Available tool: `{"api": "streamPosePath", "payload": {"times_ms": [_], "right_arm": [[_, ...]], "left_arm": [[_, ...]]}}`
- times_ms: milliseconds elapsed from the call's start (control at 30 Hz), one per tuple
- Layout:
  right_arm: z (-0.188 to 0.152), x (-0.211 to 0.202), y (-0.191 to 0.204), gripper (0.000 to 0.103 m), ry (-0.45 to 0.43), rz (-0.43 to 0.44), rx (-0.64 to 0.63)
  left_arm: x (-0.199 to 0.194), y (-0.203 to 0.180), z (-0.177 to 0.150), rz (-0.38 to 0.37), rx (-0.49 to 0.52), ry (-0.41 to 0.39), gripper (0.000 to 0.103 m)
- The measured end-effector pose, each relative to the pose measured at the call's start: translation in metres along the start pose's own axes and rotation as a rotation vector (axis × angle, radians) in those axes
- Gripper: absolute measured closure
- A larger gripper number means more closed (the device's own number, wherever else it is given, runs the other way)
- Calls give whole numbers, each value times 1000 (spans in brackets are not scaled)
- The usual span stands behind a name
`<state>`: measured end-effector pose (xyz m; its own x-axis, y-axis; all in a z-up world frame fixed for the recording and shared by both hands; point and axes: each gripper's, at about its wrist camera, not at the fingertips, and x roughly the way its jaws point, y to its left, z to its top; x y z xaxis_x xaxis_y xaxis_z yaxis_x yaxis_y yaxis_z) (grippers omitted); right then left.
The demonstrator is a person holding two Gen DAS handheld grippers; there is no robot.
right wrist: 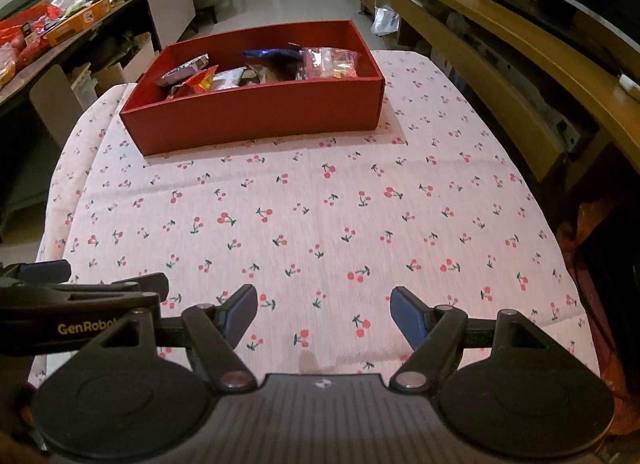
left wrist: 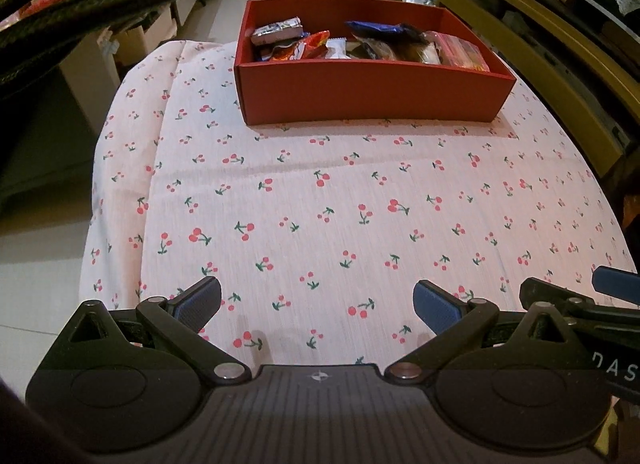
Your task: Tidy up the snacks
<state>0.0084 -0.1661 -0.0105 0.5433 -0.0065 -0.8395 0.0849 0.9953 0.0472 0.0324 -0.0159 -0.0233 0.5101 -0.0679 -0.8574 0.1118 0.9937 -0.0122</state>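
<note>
Covering the table, cherry-print cloth (left wrist: 320, 204) bears red box (left wrist: 372, 92)

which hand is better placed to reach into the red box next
Right, marginally. Both tools are open and empty over the cloth, short of the box. In the right tool's view the box looks slightly nearer, its open top and snacks more exposed. From the left tool it sits further off.

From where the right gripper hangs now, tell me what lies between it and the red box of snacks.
Nothing visible does. The right gripper is open and empty, and only bare cherry-print tablecloth lies between it and the red box. The snacks sit inside, behind the box's near wall. The left gripper stays off to the side.
</note>
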Motion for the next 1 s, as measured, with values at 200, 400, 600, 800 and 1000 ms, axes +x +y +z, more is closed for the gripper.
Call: {"api": "streamPosePath", "payload": {"times_ms": [200,400,600,800,1000], "right_arm": [[-6,-4,-1,33,6,-2,8],[-8,-5,-1,33,6,1,9],[-12,-9,-1,33,3,3,12],[-15,-14,-1,33,0,6,17],[-15,-16,-1,33,-6,10,20]], "left_arm": [[-3,-1,-5,-4,5,1,0],[-6,-2,-10,-2,7,-5,0],[-11,-2,-13,-2,8,-12,0],[-14,-1,-14,-4,9,-18,0],[-18,-1,-16,-3,16,-33,0]]}}
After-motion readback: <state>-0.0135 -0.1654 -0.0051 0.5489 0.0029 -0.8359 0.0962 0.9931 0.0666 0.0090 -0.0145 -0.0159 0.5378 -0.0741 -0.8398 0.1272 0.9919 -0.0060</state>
